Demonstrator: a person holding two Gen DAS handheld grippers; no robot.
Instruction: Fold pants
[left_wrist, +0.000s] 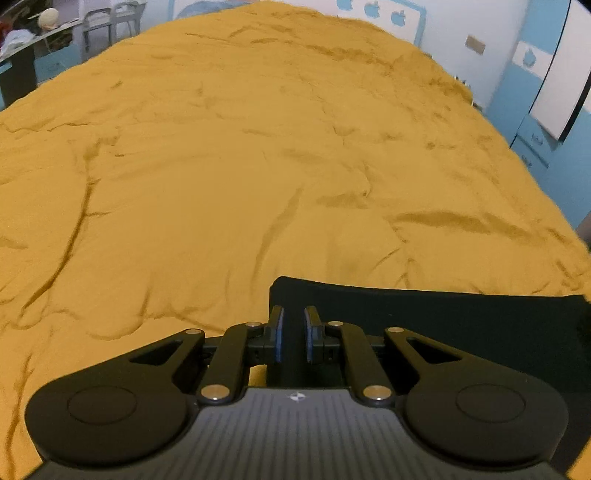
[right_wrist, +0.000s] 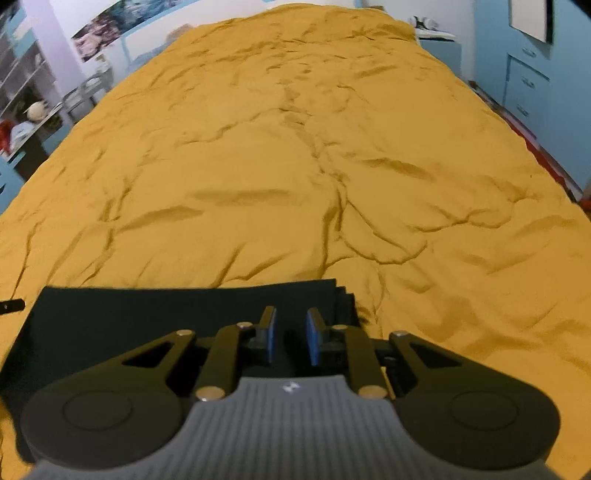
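Pants (left_wrist: 443, 317) folded flat, stepped right edge | wide bedspread (left_wrist: 258, 166) ahead | left gripper (left_wrist: 294, 314), right gripper (right_wrist: 291, 314) narrowly open

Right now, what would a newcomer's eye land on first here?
The wrinkled mustard-yellow bedspread fills nearly both views. At its near edge lies the folded black pants, a flat dark rectangle with stacked layers showing at one corner. The left gripper and right gripper sit over its opposite ends, jaws slightly apart.
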